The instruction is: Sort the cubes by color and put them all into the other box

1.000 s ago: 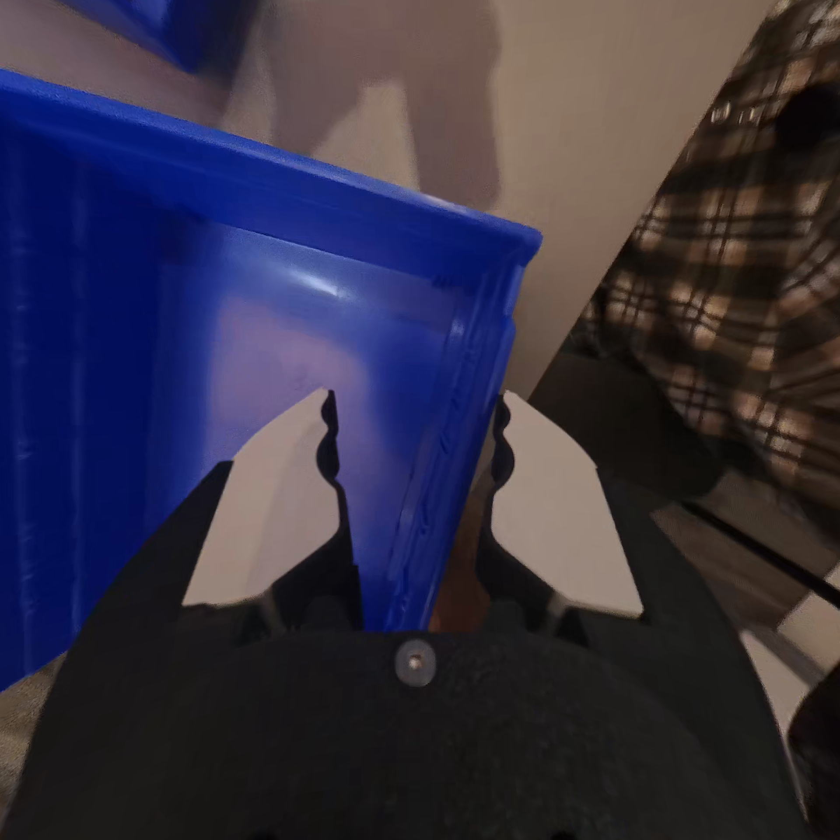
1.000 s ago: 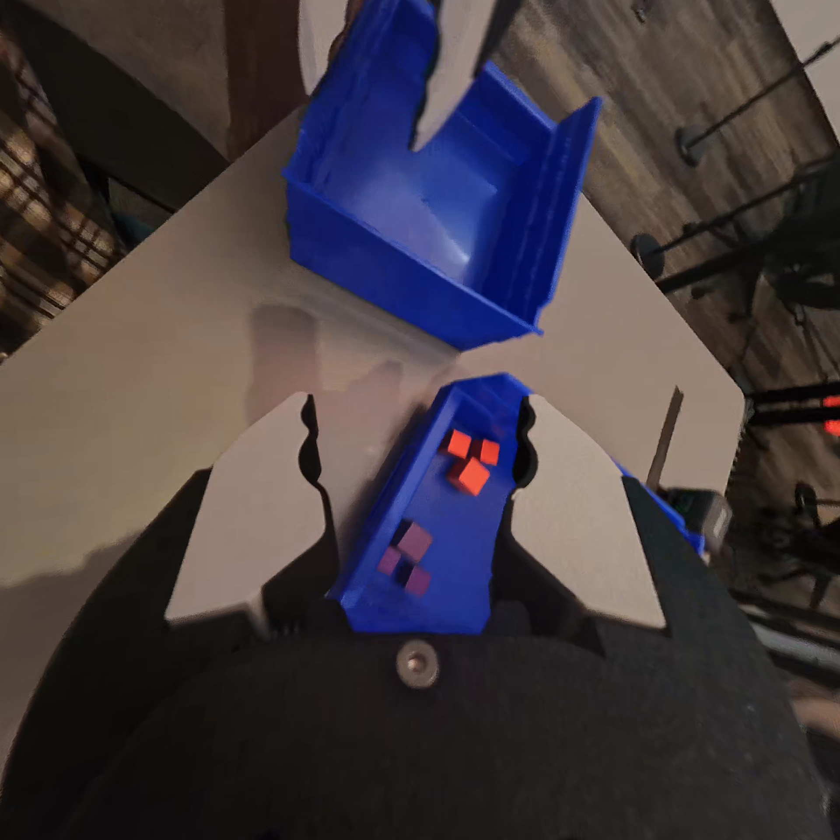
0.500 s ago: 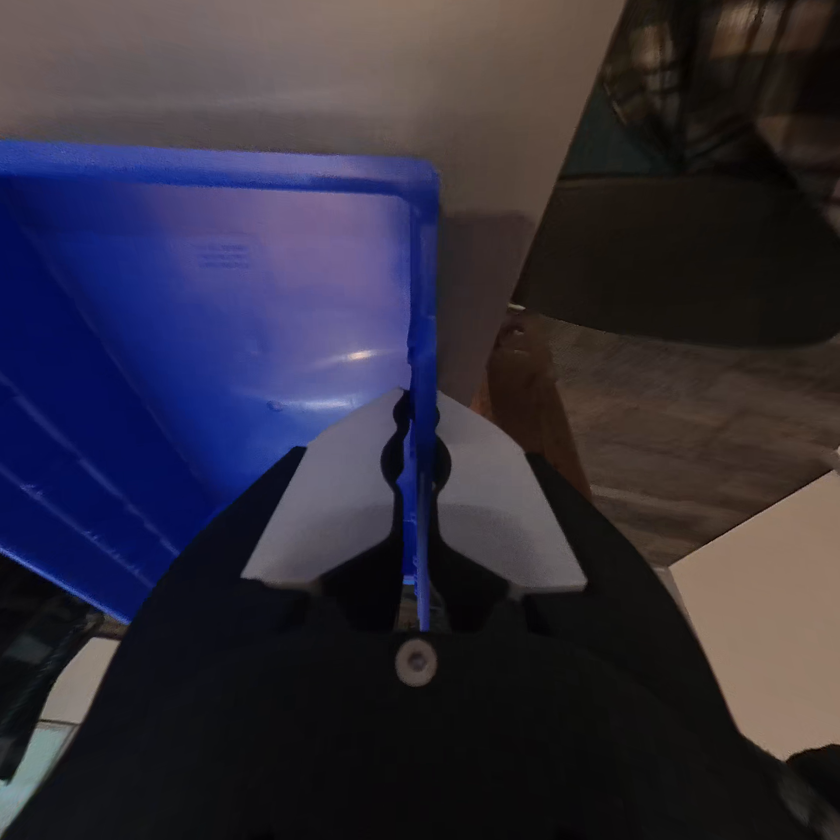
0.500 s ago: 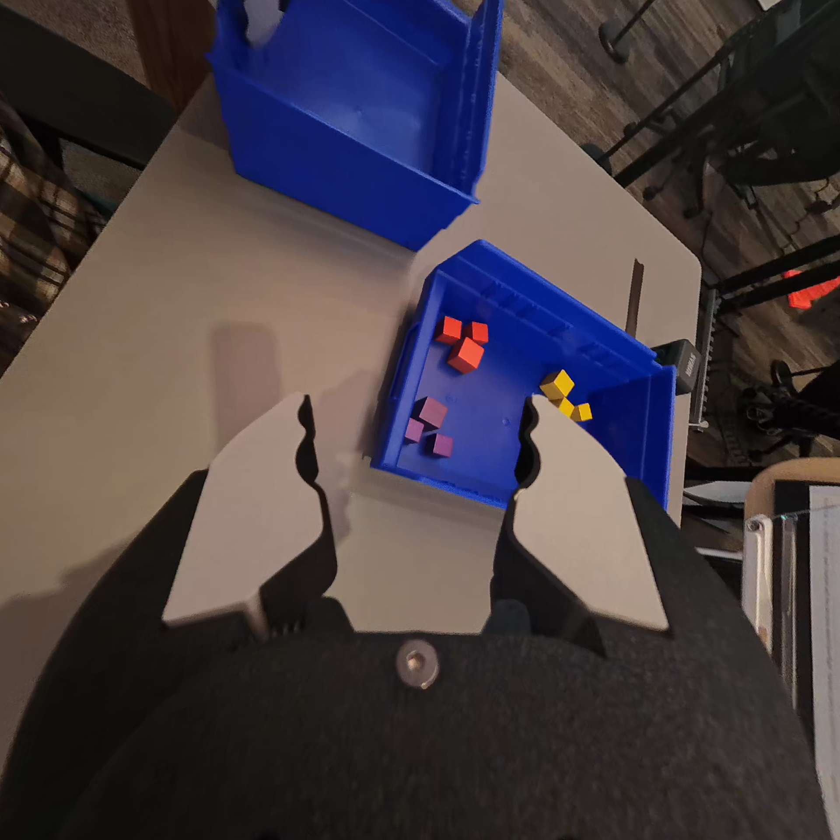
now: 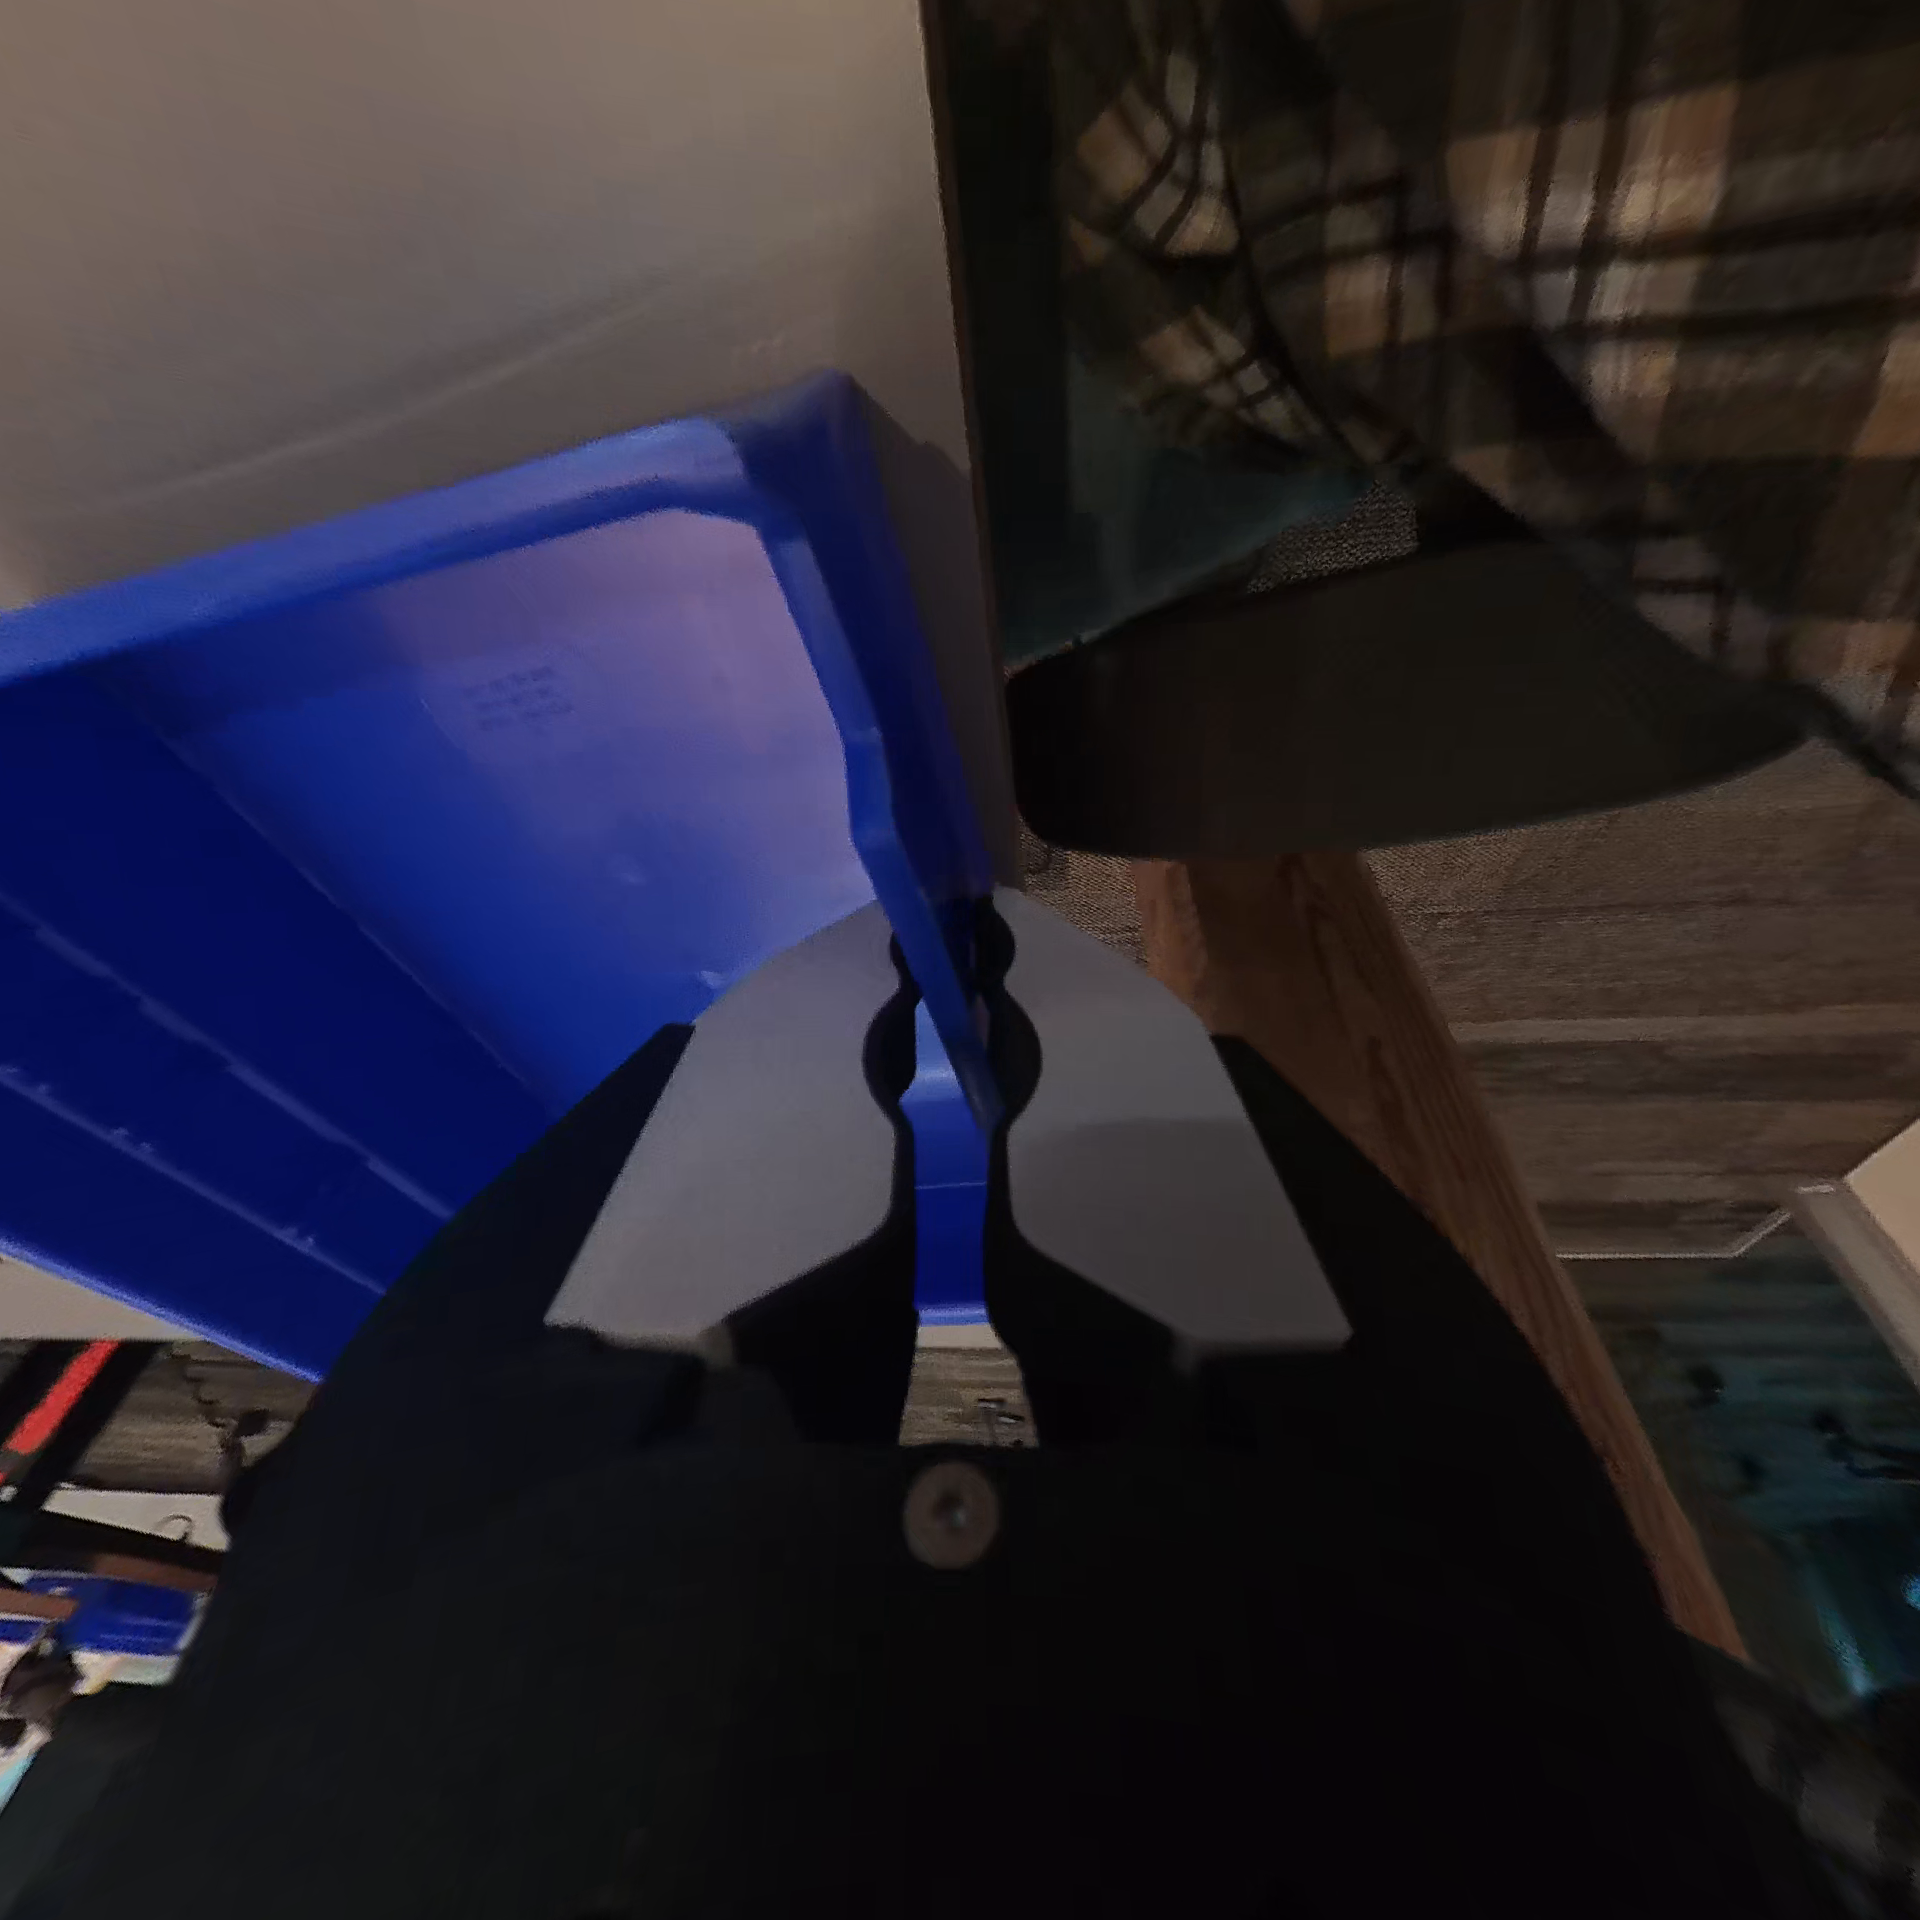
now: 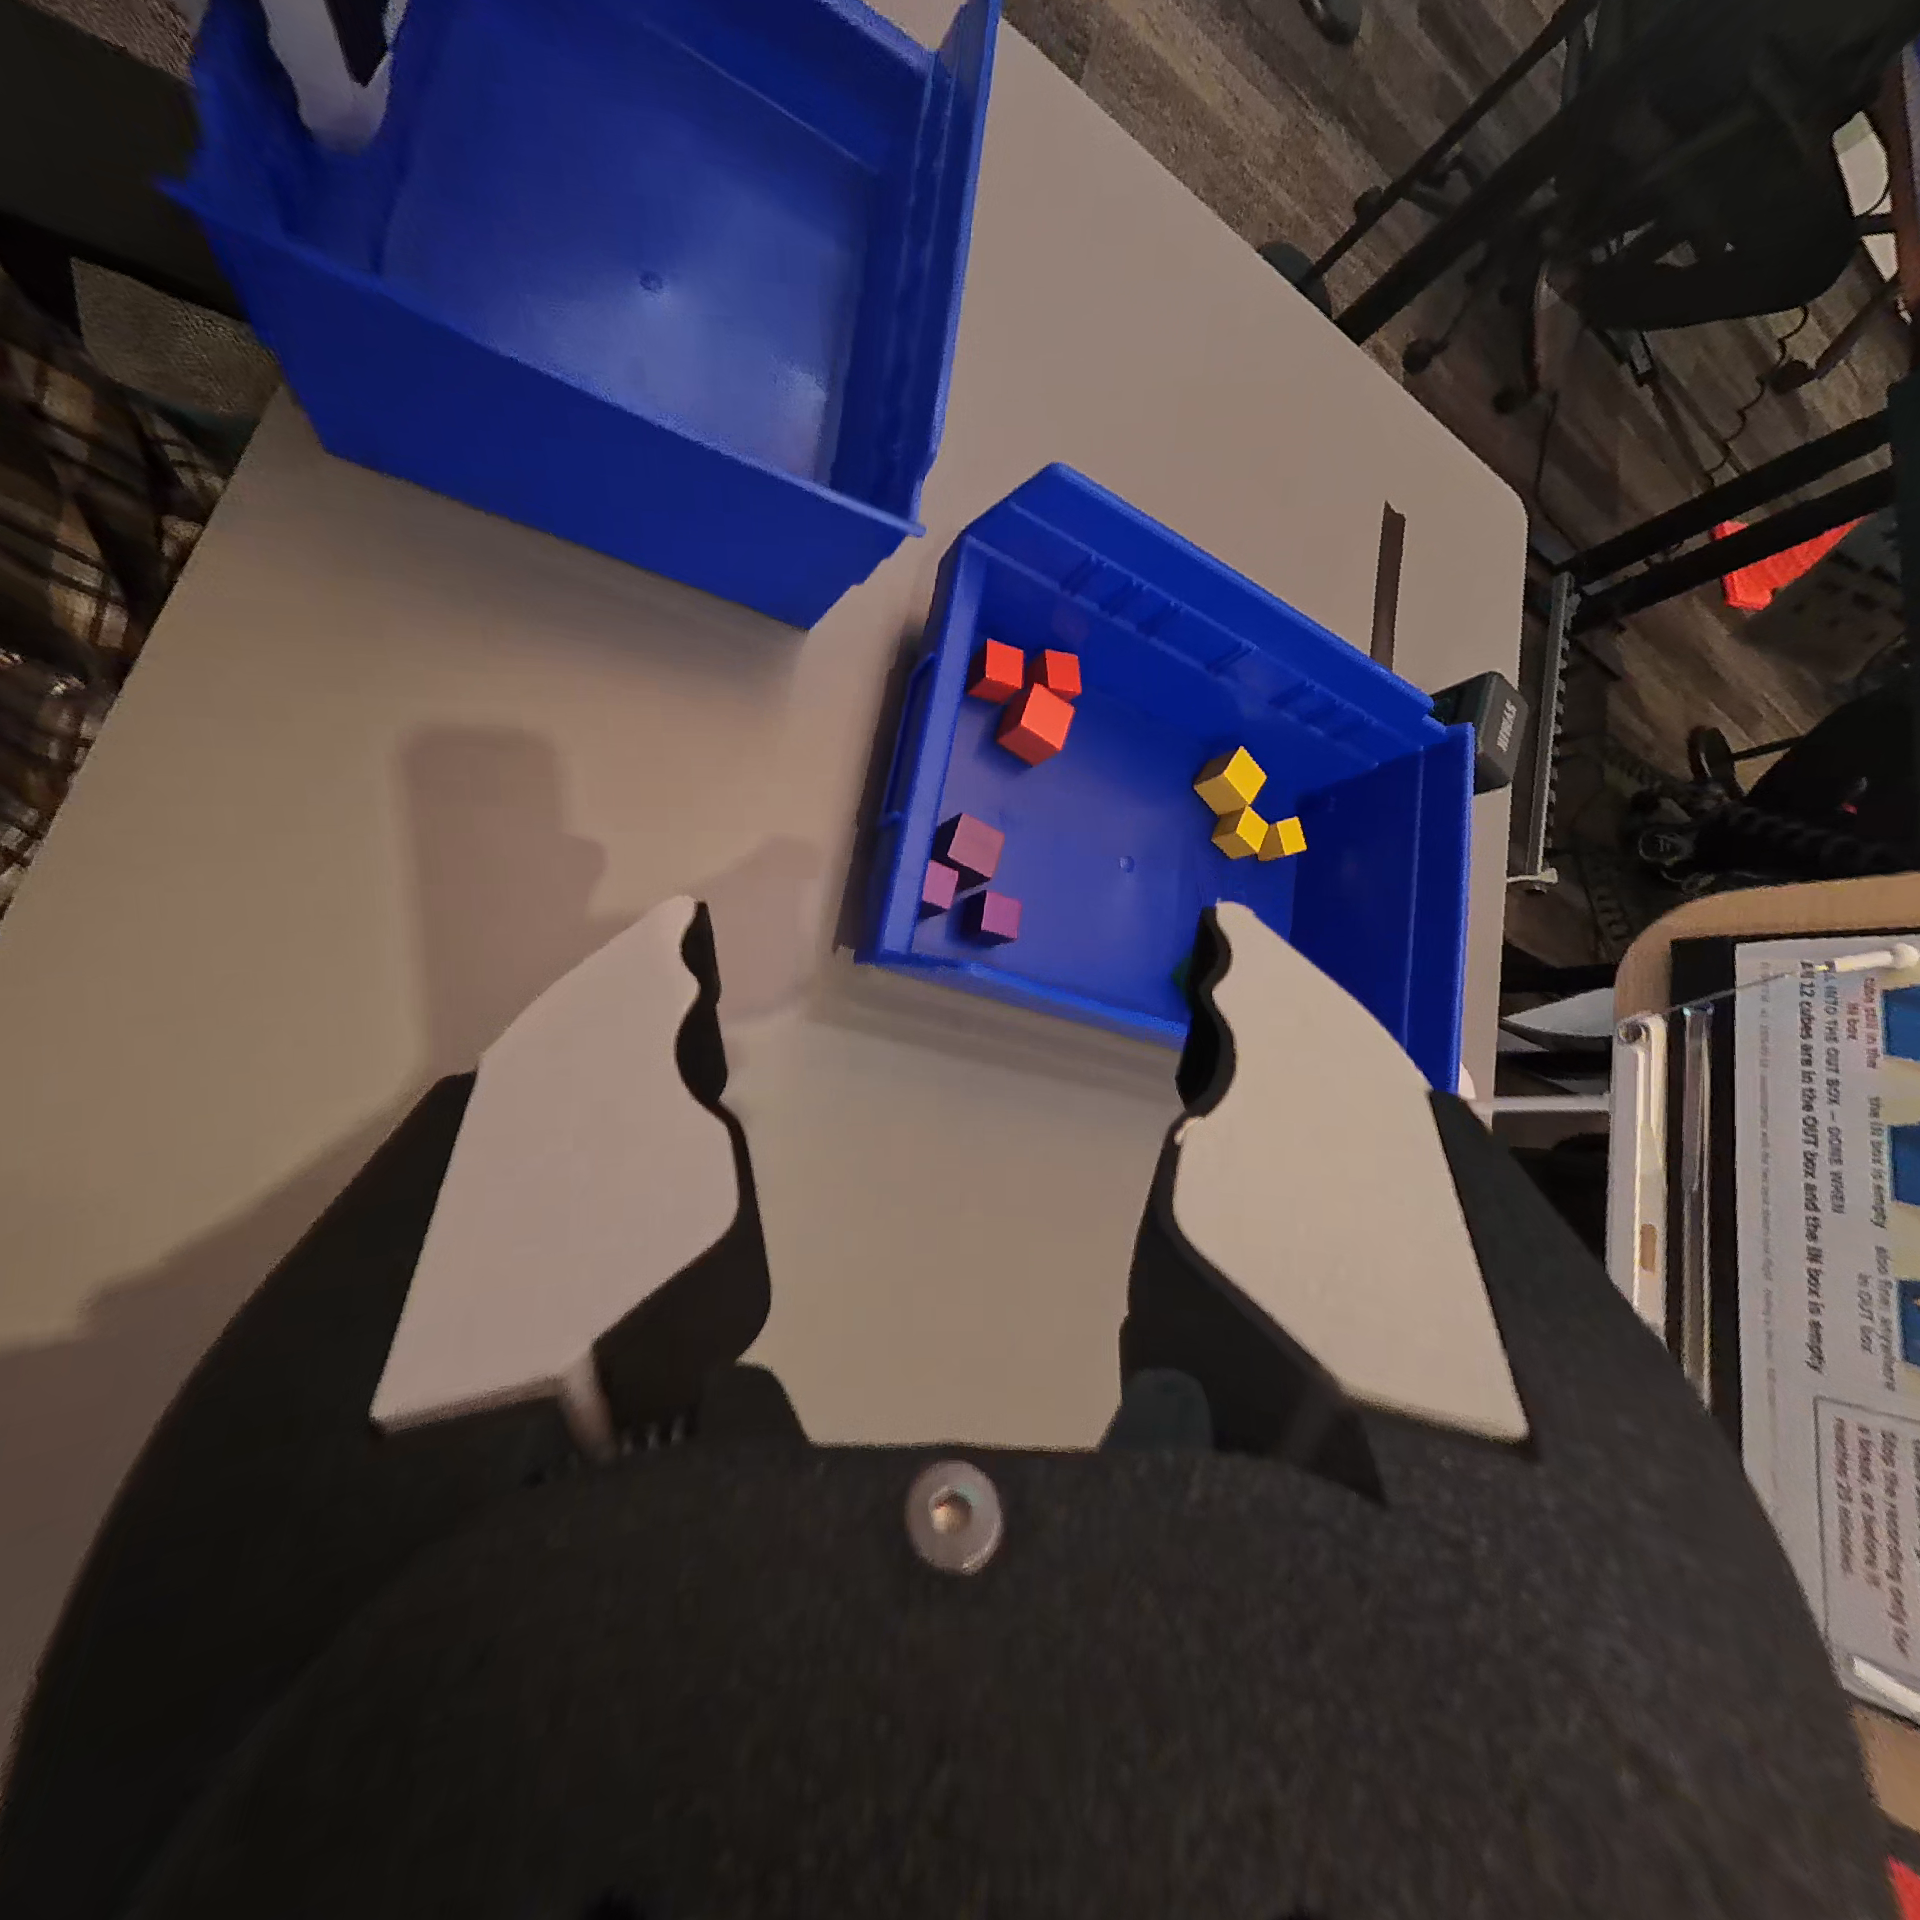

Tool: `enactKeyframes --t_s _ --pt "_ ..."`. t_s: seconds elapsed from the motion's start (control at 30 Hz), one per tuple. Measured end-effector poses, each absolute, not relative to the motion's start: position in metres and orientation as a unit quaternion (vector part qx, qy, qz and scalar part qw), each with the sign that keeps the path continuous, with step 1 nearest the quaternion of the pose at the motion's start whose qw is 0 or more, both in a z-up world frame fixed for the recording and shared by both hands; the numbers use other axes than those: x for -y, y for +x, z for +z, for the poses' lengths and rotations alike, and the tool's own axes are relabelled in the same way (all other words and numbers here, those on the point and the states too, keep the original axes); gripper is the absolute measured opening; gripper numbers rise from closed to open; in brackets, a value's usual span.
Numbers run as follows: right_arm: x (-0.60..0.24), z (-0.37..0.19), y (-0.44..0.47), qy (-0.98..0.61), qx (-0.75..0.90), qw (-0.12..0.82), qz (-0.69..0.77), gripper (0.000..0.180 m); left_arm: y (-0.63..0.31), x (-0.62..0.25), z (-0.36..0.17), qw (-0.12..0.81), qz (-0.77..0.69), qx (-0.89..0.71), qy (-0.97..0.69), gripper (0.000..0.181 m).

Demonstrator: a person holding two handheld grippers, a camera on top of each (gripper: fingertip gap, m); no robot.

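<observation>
Cubes in three colour clusters show only in the right wrist view; the left wrist view comes first, and there the left claw [image 5: 951, 977] is pressed together on the thin side wall of the empty blue box [image 5: 436, 831], which spreads toward 10 o'clock and appears tipped or raised off the pale bench [image 5: 416, 260] (blur makes the angle hard to judge). A plaid sleeve [image 5: 1558, 260] fills 1 o'clock. In the right wrist view the right claw [image 6: 951, 971] hangs spread and holds nothing, above bare bench. At 1 o'clock from it the filled blue box [image 6: 1361, 914] sits on the bench with red cubes [image 6: 1029, 696], purple cubes [image 6: 971, 873] and yellow cubes [image 6: 1242, 810] in separate groups; a speck of green peeks beside the right finger. The empty box lies at 11 o'clock, its corner near the filled one. Sorting looks finished, so the step in hand seems to be handling the emptied box. Next, set it flat and let go gently.
</observation>
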State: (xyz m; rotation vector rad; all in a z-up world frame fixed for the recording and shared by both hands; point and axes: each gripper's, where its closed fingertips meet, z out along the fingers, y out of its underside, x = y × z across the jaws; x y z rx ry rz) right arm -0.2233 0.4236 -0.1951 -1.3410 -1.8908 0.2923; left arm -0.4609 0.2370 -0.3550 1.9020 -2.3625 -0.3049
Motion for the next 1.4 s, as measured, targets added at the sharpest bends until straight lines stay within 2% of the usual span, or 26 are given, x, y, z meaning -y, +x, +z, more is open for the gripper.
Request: enactKeyframes --t_s 0.23,0.4,0.6,0.73,0.87,1.0,1.1,1.2,1.23,1.4 --pt "-0.418 -0.189 -0.185 -0.563 0.725 0.383 0.101 0.085 -0.375 -0.238 -0.355 0.037 -0.097 0.809 0.578 0.009" --pt "-0.409 -0.205 -0.142 -0.660 0.666 0.333 0.097 0.089 -0.292 -0.234 -0.355 0.009 -0.078 0.839 0.538 0.009" --pt "-0.393 -0.231 -0.073 -0.813 0.499 0.281 0.103 0.086 -0.171 -0.229 -0.350 -0.074 -0.007 0.830 0.553 0.010" --pt "-0.366 -0.257 -0.035 -0.912 0.309 0.203 0.176 0.067 -0.122 -0.220 -0.309 -0.143 0.113 0.795 0.578 0.028" --pt "-0.348 -0.279 -0.031 -0.941 0.191 0.148 0.239 0.051 -0.135 -0.238 -0.267 -0.193 0.234 0.713 0.633 0.060" --pt "-0.346 -0.307 -0.040 -0.956 0.168 0.097 0.221 0.050 -0.187 -0.285 -0.235 -0.271 0.315 0.592 0.690 0.072" --pt "-0.343 -0.328 -0.049 -0.966 0.154 0.049 0.200 0.042 -0.233 -0.315 -0.215 -0.336 0.368 0.505 0.705 0.071" --pt "-0.341 -0.347 -0.039 -0.976 0.164 0.011 0.144 0.013 -0.271 -0.332 -0.200 -0.386 0.417 0.443 0.694 0.062" --pt "-0.342 -0.349 -0.037 -0.976 0.166 0.003 0.142 0.009 -0.281 -0.336 -0.197 -0.400 0.428 0.428 0.688 0.060" --pt "-0.355 -0.348 0.009 -0.982 0.172 -0.039 0.071 0.007 -0.315 -0.354 -0.196 -0.447 0.429 0.398 0.676 0.050"
